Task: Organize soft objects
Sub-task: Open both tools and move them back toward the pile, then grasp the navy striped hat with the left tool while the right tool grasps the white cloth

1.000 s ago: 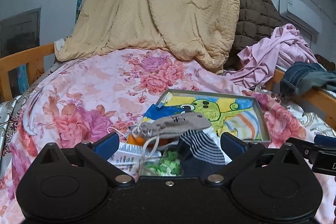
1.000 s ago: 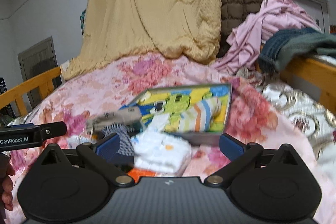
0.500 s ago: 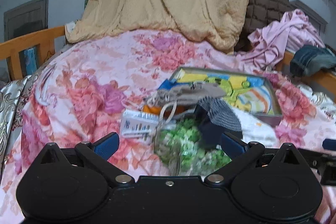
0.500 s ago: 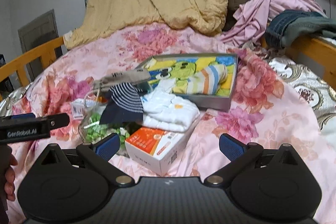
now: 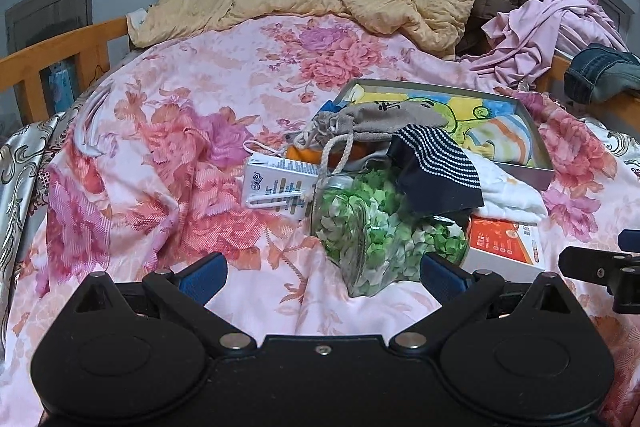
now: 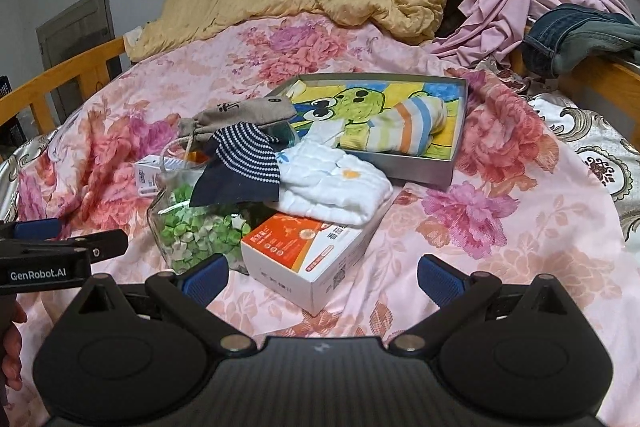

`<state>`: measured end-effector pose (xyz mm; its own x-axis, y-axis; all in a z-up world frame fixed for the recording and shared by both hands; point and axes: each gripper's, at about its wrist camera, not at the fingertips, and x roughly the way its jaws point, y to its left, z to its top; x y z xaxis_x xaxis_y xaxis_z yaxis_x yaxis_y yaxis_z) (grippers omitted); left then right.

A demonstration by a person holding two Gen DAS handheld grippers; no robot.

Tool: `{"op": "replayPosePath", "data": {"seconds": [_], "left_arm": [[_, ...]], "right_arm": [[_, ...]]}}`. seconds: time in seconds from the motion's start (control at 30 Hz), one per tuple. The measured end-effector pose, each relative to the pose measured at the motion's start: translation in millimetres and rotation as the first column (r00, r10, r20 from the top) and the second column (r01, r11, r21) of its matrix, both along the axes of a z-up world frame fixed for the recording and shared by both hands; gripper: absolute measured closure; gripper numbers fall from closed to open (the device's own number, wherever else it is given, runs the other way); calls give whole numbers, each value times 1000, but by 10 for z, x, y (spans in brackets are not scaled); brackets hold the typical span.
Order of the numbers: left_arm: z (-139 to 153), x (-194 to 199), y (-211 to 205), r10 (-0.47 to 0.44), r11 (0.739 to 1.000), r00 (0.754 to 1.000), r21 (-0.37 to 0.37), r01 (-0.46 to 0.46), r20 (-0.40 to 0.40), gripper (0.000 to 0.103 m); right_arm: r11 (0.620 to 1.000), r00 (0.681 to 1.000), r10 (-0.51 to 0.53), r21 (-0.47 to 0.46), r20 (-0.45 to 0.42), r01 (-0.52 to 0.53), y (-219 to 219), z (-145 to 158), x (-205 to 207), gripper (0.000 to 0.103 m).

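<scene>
Grippers both spread wide, holding nothing: my left gripper (image 5: pixel 322 277) low over the pink floral bedspread (image 5: pixel 168 147), my right gripper (image 6: pixel 320 277) just short of the orange-and-white cardboard box (image 6: pixel 310 251). Navy striped sock (image 6: pixel 242 161) draped over the clear glass jar of green paper stars (image 6: pixel 196 231). White folded cloth (image 6: pixel 336 187) lies on the box. Grey drawstring pouch (image 6: pixel 240 113) sits behind the sock, touching the shallow grey tray (image 6: pixel 420 169) that holds a pastel striped sock (image 6: pixel 408 125).
</scene>
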<state>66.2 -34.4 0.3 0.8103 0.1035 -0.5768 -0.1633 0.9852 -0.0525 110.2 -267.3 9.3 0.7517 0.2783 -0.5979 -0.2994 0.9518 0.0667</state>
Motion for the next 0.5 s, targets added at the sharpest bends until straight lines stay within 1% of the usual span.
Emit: {"op": "replayPosePath", "data": {"seconds": [0.17,0.5], "left_arm": [[7,7,-4,4,1000,1000,-2,-4,5,1],[23,45,-60,1,1000,1000,3,-1,9,1]], "right_arm": [[1000,1000,13,-1,0,-13,26,-6,13,1],[999,1000,30,26,4,-30,48,-6,63,1]]}}
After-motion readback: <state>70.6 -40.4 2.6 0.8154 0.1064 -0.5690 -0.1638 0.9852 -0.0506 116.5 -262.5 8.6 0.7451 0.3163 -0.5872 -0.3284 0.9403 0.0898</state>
